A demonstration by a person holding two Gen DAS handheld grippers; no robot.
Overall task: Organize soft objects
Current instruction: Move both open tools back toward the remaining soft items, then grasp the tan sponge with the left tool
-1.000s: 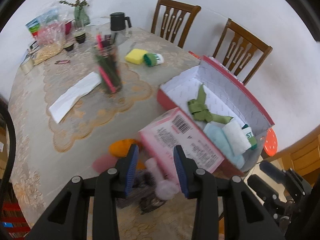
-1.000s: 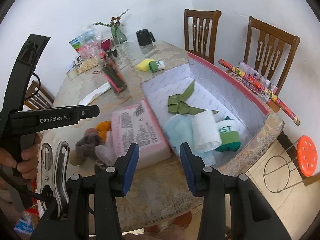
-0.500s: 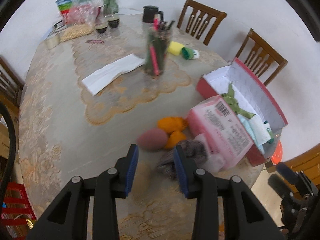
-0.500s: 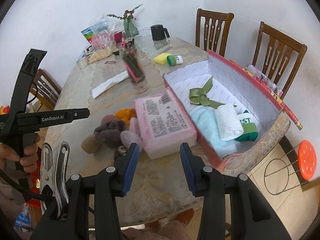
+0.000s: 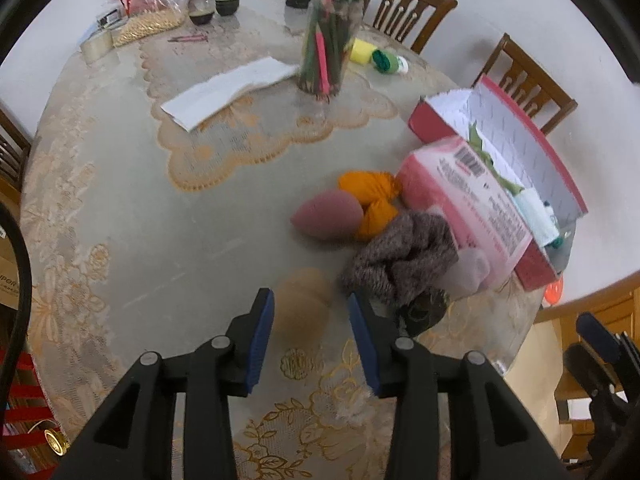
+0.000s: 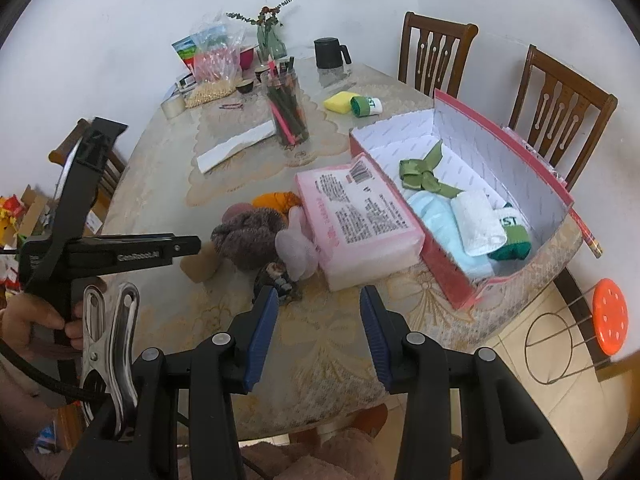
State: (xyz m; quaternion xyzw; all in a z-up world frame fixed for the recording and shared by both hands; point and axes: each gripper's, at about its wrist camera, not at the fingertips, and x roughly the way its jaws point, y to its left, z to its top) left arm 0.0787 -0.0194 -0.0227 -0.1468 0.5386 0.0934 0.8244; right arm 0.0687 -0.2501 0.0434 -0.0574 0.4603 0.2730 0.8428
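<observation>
Beige sponge (image 5: 302,304) lies on the counter (image 5: 160,240) just left of the brown knit (image 5: 400,256); left gripper (image 5: 311,334), just widened, straddles it untouched and could snag that knit.

My left tongs (image 5: 310,320) now hang over the tan sponge (image 5: 302,304), away from the pink pack (image 5: 468,200), and their jaws have just been opening, nothing pressed between them. My right tongs (image 6: 318,320) now sit further back from the red box (image 6: 452,268).
</observation>
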